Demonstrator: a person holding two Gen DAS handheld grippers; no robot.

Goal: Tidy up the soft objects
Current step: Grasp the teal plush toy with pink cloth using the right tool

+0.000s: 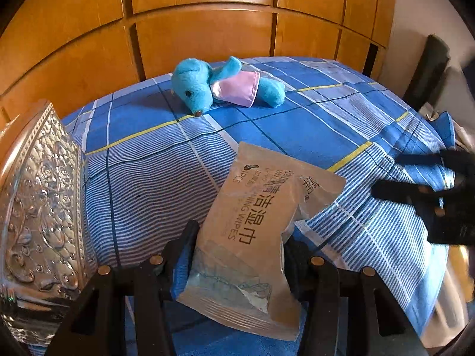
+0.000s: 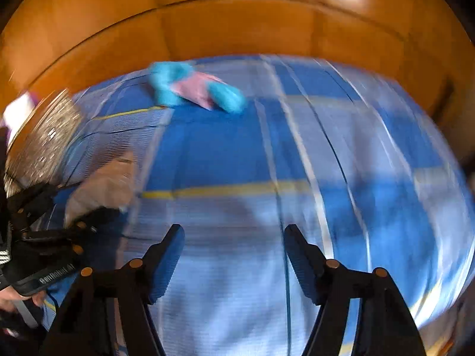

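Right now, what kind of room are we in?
Probably a bedroom: a blue plaid sheet over a soft surface, wooden panels behind like a headboard or wardrobe, and a blue plush toy lying on it.

both grippers same build: matte black plastic, angular A-frame arms, two fingers each. left gripper (image 1: 240, 237) has round brass-coloured pivot pins, four across front, blue ribbed pad on inner face of finger. right gripper (image 2: 234, 255) identical, four brass pins, blue ridged fingers (image 2: 166, 267) tapering to black tips. white lettering on the black body seen at the left edge of right wrist view, too blurry to read properly. striped black-and-white sleeve edge peeking at far left there.
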